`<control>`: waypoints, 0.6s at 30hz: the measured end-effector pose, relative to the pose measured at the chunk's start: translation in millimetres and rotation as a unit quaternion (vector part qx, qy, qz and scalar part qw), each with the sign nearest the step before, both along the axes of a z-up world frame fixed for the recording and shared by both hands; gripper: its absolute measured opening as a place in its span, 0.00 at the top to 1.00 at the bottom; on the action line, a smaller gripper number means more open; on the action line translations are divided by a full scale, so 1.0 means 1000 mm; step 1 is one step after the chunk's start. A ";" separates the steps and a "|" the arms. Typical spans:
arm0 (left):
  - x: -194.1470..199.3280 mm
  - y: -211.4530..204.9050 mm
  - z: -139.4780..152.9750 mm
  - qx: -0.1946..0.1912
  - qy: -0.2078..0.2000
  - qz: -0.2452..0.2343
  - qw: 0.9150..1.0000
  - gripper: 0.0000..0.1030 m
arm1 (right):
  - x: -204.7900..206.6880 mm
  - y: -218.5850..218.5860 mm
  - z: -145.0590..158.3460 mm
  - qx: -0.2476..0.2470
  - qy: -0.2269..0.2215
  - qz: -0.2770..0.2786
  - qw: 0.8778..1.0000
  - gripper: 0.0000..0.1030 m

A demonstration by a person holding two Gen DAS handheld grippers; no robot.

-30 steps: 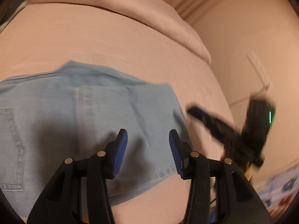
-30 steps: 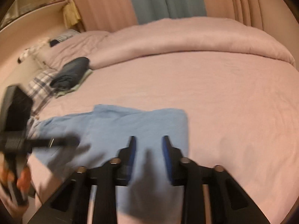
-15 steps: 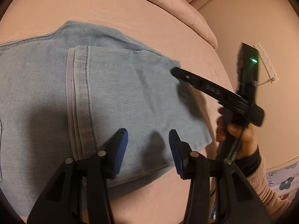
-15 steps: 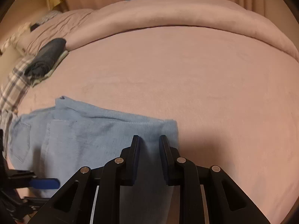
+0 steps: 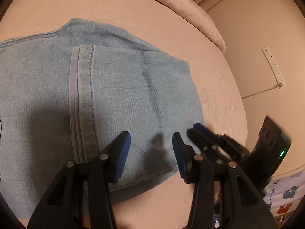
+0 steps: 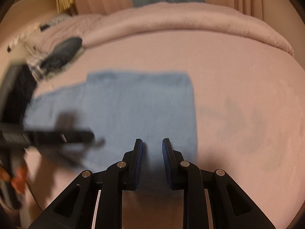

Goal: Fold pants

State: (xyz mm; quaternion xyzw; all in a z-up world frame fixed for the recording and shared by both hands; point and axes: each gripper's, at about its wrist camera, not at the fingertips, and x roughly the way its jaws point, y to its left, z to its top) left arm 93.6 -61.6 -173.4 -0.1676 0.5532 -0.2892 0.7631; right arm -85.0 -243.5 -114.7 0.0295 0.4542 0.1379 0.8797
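Light blue denim pants [image 5: 114,87] lie folded flat on the pink bed; a hem band [image 5: 76,95] runs across the top layer. My left gripper [image 5: 151,139] is open and empty, just above the near edge of the pants. My right gripper [image 6: 152,145] is open and empty, over the near right part of the pants [image 6: 133,103]. It also shows, blurred, at the right in the left wrist view [image 5: 202,131]. The left gripper appears blurred at the left in the right wrist view [image 6: 57,135].
The pink bed sheet [image 6: 238,95] spreads wide to the right. A rolled pink duvet [image 6: 181,19] lies along the far side. Dark folded clothes [image 6: 63,53] sit at the far left. A wall with a power strip [image 5: 272,66] is beyond the bed's edge.
The right gripper pulled back from the pants' far corner to their near edge and opened a little wider. The left gripper stayed open and dropped slightly closer.
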 end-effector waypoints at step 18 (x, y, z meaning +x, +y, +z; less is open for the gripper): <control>0.001 -0.005 0.000 0.015 0.000 0.008 1.000 0.54 | -0.008 -0.018 -0.008 0.074 -0.003 -0.009 0.997 0.77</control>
